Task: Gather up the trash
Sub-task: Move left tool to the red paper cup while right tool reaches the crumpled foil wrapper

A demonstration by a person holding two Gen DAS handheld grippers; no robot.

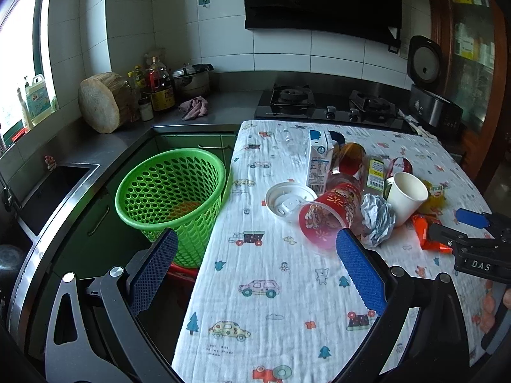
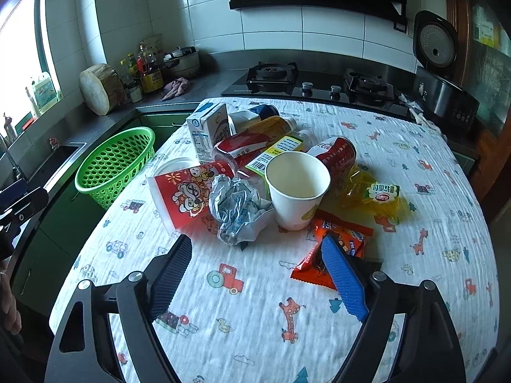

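Both claws are standing wide and empty: the left gripper (image 1: 257, 239) and right gripper (image 2: 255, 245) are hovering below the heap, around the crumpled silver foil wrapper (image 2: 238, 212), at centre frame, and the green perforated plastic basket (image 1: 171, 191) is sitting left of the table.

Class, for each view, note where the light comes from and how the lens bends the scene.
Left wrist view: the window is blown out white and the counter edge bows. Right wrist view: daylight from the left; the table bulges, corners darken.
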